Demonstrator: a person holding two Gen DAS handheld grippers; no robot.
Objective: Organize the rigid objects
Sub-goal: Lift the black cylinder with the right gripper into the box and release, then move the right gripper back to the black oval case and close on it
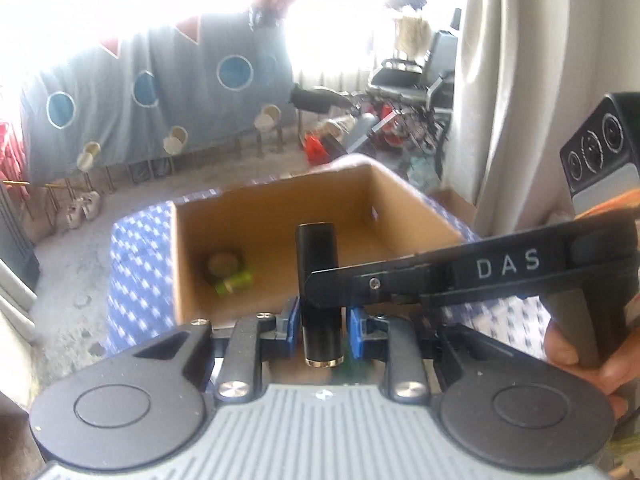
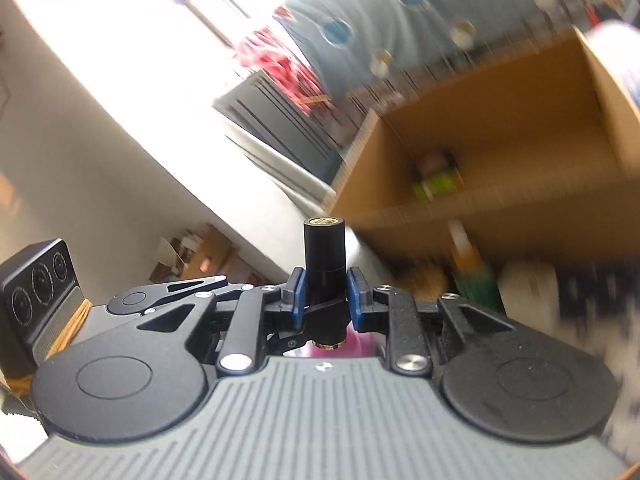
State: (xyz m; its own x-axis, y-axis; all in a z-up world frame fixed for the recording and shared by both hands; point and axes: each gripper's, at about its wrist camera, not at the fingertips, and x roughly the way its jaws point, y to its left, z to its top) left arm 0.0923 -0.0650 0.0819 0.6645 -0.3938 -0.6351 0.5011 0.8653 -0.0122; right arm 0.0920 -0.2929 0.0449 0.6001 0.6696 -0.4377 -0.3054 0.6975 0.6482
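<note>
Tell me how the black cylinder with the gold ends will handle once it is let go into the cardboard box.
The black cylinder looks rigid: it keeps a straight outline between both grippers' pads. Its round, smooth body will probably roll on the flat floor of the cardboard box. Set upright on a narrow gold end, it would likely tip.

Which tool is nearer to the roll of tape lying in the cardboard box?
Hard to call. Both tools, left and right, are shut on the same black cylinder, short of the box; neither reaches the tape.

Bright window (image 1: 340, 20), grey curtain (image 1: 500, 80)
</note>
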